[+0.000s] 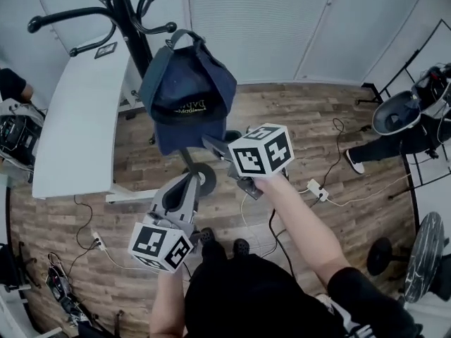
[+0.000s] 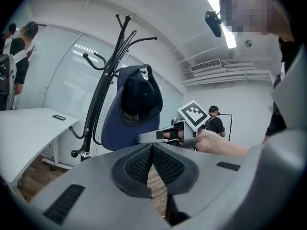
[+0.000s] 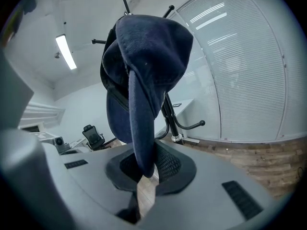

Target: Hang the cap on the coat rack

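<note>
Drooping navy cap (image 1: 184, 94), yellow-lettered inside

Person is wearing a black top (image 1: 239, 298); grey left gripper (image 1: 191, 178) and grey right gripper (image 1: 211, 144) are each bearing a white black-marked cube (image 1: 262, 151) and black textured pads (image 2: 138, 166).

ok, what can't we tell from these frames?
- Whether the cap strap sits on a coat rack hook: too small in head view; cap body blocks it in right gripper view.
- Cap lettering: too small, inverted, left gripper view.
- Right gripper tongs' contact: brim covers it, right gripper view.
</note>
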{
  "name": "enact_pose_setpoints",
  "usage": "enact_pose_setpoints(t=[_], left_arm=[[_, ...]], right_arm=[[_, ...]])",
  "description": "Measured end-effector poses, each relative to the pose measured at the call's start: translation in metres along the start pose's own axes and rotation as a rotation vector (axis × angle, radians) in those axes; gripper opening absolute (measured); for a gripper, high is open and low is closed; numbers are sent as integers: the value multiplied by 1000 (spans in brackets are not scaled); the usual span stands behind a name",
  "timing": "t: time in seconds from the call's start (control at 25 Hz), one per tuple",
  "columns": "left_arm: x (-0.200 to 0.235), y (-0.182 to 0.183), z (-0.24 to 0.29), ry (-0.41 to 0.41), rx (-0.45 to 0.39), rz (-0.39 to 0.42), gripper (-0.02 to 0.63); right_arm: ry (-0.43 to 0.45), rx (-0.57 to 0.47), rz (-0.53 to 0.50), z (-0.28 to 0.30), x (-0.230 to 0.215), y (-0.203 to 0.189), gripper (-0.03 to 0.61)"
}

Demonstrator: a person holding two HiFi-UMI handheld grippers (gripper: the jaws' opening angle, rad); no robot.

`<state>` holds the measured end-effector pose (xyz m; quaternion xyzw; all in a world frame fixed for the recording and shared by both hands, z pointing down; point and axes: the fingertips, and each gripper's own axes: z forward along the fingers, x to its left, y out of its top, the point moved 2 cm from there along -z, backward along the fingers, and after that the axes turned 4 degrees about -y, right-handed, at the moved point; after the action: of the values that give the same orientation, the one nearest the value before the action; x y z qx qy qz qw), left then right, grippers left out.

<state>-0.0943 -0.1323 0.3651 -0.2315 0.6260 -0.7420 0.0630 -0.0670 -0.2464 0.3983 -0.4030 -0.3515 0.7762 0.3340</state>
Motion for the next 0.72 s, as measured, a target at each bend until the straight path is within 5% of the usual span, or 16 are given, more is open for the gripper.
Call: enact_pose_setpoints(t=[0.2, 0.44, 0.72], left_arm=[[11, 9, 46, -91, 25, 19, 15], [40, 8, 54, -137, 95, 40, 15], [54, 22, 67, -180, 69, 53, 15]], right_arm=[[-63, -19, -23, 6, -25, 42, 43], [-77, 0, 24, 39, -37, 36, 43], [-116, 6, 22, 48, -50, 42, 43]])
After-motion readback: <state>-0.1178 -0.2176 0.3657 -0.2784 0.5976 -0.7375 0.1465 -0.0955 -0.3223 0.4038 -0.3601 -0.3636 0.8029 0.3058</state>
